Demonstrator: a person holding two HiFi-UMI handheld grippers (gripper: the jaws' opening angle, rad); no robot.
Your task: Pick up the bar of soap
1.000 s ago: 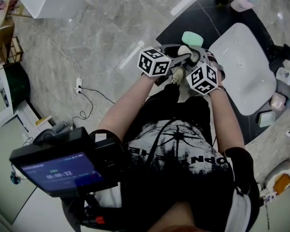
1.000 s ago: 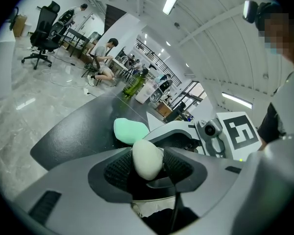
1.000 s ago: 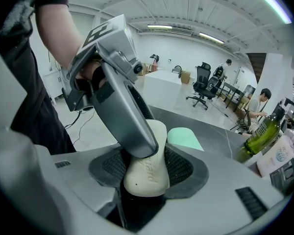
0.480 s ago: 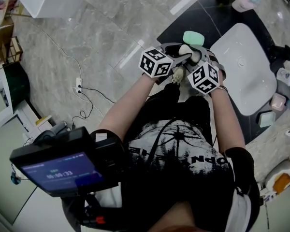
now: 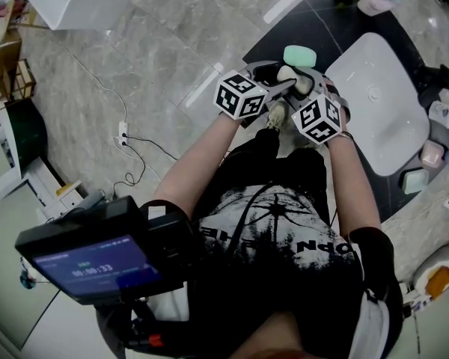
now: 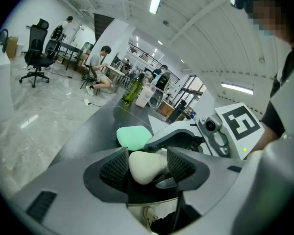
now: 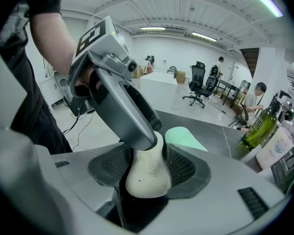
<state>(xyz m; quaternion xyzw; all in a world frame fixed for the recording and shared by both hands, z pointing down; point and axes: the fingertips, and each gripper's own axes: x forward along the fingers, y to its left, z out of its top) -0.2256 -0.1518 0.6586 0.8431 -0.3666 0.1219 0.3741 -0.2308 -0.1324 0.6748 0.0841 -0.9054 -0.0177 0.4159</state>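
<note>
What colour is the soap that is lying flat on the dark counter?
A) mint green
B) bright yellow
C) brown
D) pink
A: the green soap lying flat on the dark counter is a pale mint colour. The cream bar, nearer the person, is a separate one.
</note>
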